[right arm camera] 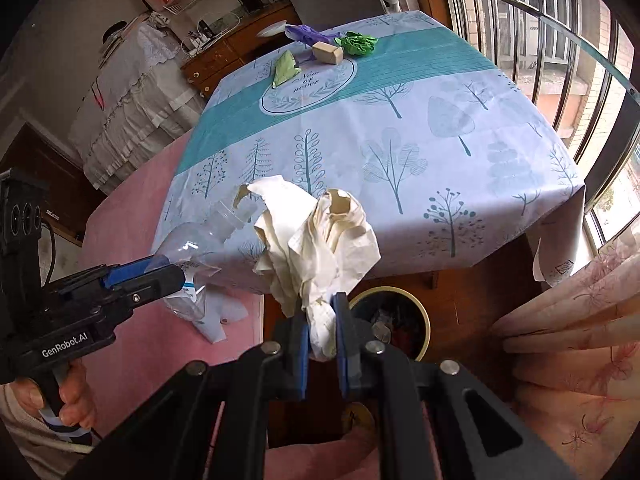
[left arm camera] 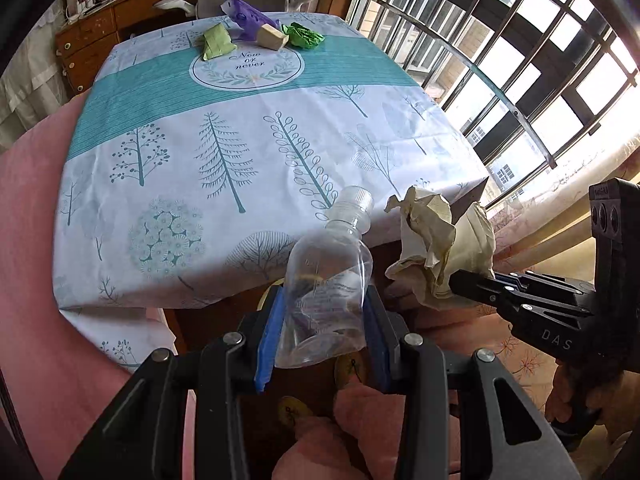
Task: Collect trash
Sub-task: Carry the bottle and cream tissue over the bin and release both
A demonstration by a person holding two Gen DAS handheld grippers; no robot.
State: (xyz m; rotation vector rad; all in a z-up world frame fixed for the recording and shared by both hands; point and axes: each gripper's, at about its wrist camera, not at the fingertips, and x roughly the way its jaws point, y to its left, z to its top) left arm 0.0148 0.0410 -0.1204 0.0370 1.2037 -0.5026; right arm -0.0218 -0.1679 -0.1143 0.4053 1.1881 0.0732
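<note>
Clear bottle (left arm camera: pixel 328 288) pinched by left hand-held gripper (left arm camera: pixel 325 334); right hand-held gripper (right arm camera: pixel 322 334) clamps paper (right arm camera: pixel 316 240) — past table edge (right arm camera: pixel 360 268).

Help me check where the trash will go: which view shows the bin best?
The right wrist view: the bin, round with a pale rim and trash inside, sits on the floor just past the crumpled paper in the right gripper. In the left wrist view the bin is almost wholly hidden behind the left gripper and its clear bottle.
</note>
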